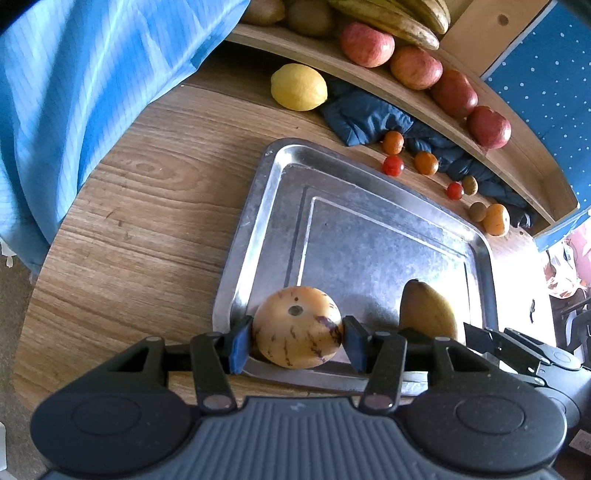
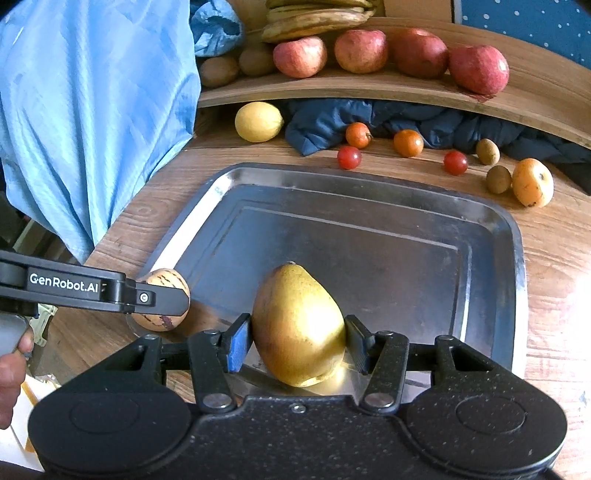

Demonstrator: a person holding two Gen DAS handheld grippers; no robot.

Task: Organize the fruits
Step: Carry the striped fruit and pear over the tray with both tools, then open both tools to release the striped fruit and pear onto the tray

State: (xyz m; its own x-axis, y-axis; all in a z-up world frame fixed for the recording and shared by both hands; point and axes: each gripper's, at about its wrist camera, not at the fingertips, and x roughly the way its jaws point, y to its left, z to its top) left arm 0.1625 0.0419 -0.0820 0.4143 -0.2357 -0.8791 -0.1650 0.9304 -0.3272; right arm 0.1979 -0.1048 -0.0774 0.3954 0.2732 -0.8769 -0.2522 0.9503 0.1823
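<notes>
Two handheld grippers angle steeply down over the near edge of a rectangular silver metal tray [image 2: 491,236] lying on a round wood-grain table [image 1: 140,221]. The left gripper [image 1: 297,338] clamps its blue pads on a round tan fruit streaked with purple [image 1: 297,326], at the tray's near left corner. The right gripper [image 2: 298,341] clamps on a yellow-green pear-shaped fruit [image 2: 298,325], whose base rests on the tray floor near the front rim. In the right wrist view, the left gripper's black body crosses in from the left, with a person's hand [image 2: 11,373] below it.

One large blue cloth [image 2: 92,110] drapes over the table's left side, just beside the tray. Behind the tray, a curved wooden shelf [image 2: 369,92] carries four red apples [image 2: 478,68], three brown kiwis [image 2: 219,70] and a bunch of yellow bananas [image 2: 317,18]. A crumpled dark navy cloth [image 2: 406,122] lies under the shelf.

Loose on the table beyond the tray sit one yellow lemon [image 2: 258,122], one larger orange fruit [image 2: 532,182], two small orange fruits [image 2: 408,143], two red cherry tomatoes [image 2: 349,157] and two small brown fruits [image 2: 498,179].
</notes>
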